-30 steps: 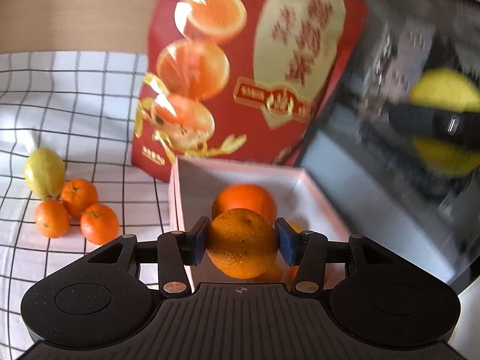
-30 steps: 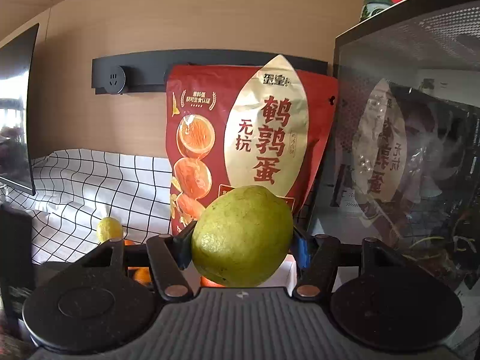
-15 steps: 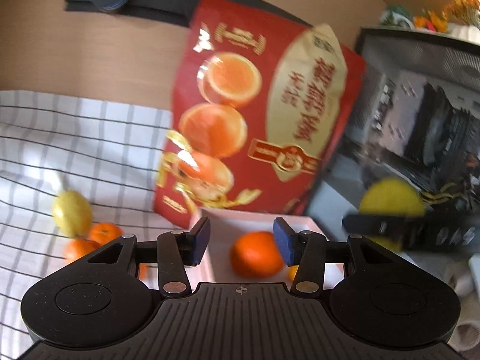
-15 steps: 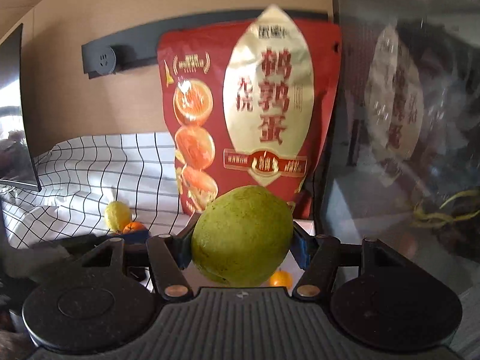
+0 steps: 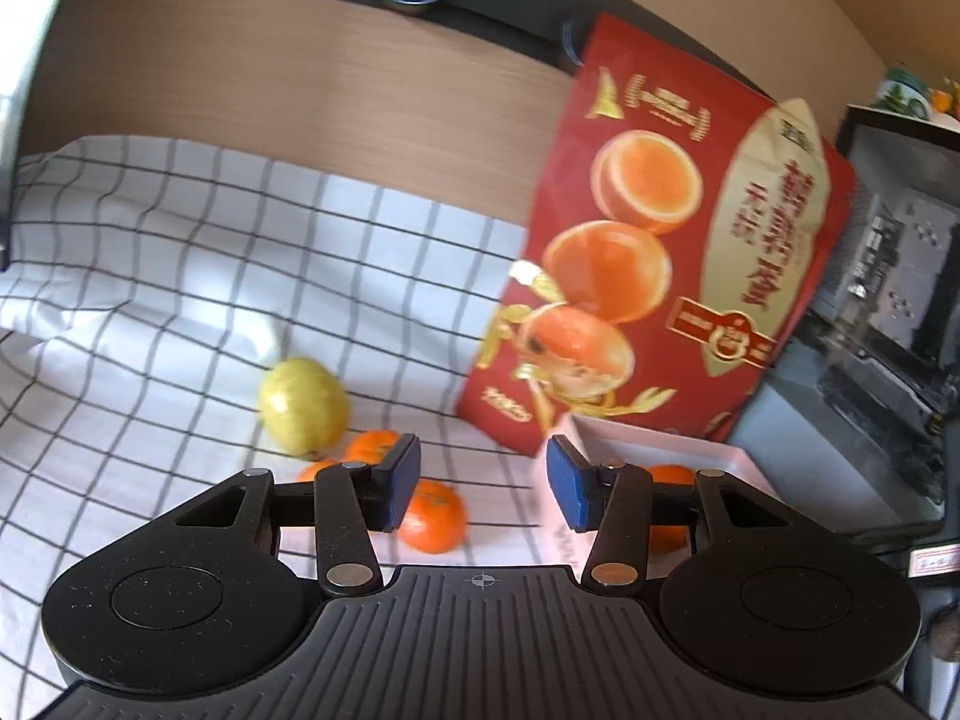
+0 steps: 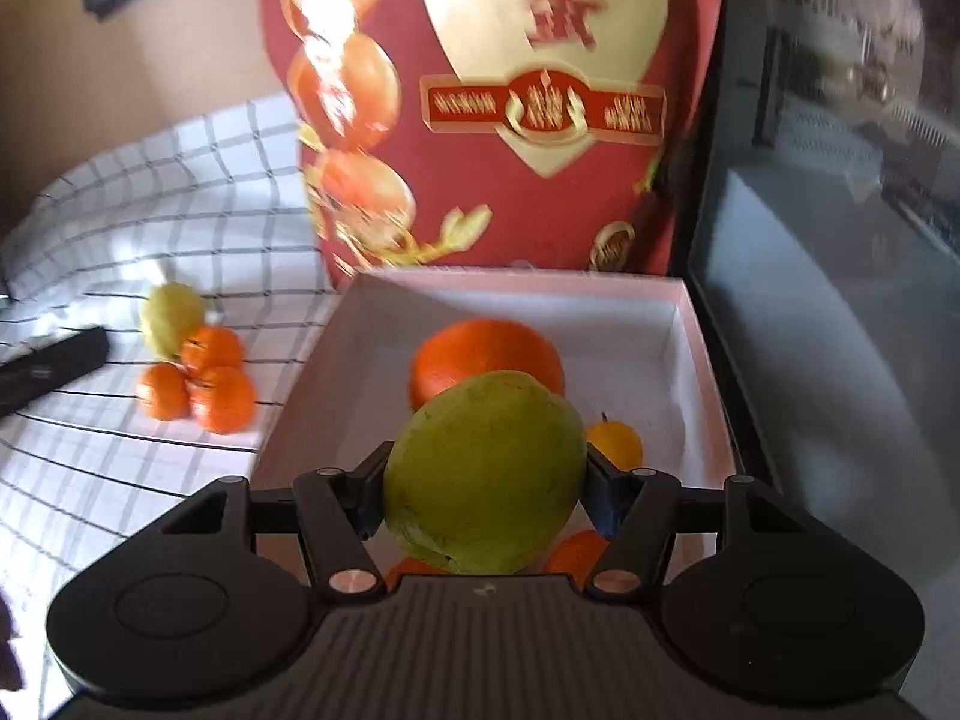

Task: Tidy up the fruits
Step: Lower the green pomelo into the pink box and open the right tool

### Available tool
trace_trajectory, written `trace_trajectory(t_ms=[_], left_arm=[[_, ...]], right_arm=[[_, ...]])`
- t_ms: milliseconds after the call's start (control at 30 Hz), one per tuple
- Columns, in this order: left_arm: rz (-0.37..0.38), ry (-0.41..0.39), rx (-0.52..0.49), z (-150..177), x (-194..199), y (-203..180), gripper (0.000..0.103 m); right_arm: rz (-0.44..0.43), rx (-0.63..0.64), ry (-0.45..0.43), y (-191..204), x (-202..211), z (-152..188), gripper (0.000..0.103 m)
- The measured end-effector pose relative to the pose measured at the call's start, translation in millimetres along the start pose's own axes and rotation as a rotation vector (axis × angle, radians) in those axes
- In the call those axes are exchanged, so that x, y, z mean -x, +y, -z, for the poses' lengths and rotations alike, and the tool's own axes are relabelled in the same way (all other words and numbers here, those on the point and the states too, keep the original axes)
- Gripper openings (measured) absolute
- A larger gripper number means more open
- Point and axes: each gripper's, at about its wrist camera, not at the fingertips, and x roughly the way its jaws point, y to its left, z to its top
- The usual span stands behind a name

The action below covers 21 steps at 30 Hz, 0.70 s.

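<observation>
My right gripper is shut on a large green fruit and holds it over the pink-white box. In the box lie a big orange, a small yellow fruit and more orange fruit under the green one. My left gripper is open and empty above the checked cloth, left of the box. A yellow-green fruit and three small mandarins lie on the cloth ahead of it; they also show in the right wrist view.
A tall red snack bag stands behind the box against the wooden wall. A dark glass-fronted cabinet stands right of the box. The checked cloth covers the table to the left. The left gripper's body shows at the far left.
My left gripper let its orange go into the box, opened, and swung left toward the loose fruit. My right gripper carried the green fruit forward and down over the box.
</observation>
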Motion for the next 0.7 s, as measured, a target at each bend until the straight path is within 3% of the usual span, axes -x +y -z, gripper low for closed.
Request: trace_trajectory(t_ms=[133,233,400,467,567,700], left_arm=[[-0.014,0.007,0.014,2.5,0.8,17.7,0.051],[-0.034,0.017,0.025,6.3,0.1,33.4,0.051],[-0.076,0.006,0.124,13.4,1.0,71.8,0.051],[-0.089,-0.005,0.178,16.8,3.0,87.4,0.051],[-0.085,-0.031,0.239,23.1,9.9,103.5,0.051],[-0.051,-0.103,0.28,33.8,18.6,116.7,0.051]], right_arm=[[0.005,-0.029,0.096,-6.8,-26.6,5.1,0.063],[0.007,-0.032,0.072,-11.6,-23.4,6.4,0.064],[0.103,0.102,-0.089,3.0,19.5,1.9,0.075],[0.103,0.144,-0.168,14.0,42.7,0.6,0.077],[-0.019,0.167,-0.234,35.0,76.0,-2.2,0.079],[-0.201,0.153,-0.211,74.7,91.6,-14.6,0.079]])
